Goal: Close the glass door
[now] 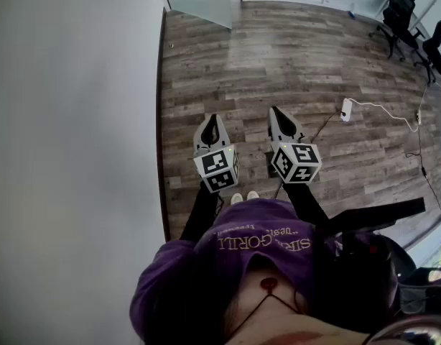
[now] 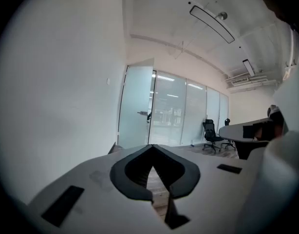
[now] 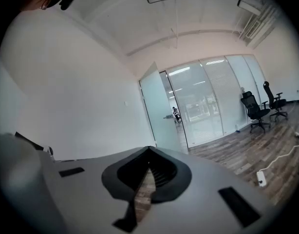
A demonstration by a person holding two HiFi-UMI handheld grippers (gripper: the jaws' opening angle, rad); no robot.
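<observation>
Left gripper (image 2: 152,147) and right gripper (image 3: 149,149): jaws together, nothing between them. Frosted glass door (image 2: 136,112) stands open well ahead, beside the white wall (image 2: 57,106), across the wood floor (image 1: 292,63).

Pale frosted glass door (image 2: 136,106), grey-brown plank floor (image 1: 292,63), purple shirt (image 1: 278,218)

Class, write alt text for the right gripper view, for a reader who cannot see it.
The right gripper, jaws shut and empty, points across a wooden floor toward a frosted glass door standing open beside a white wall.
</observation>
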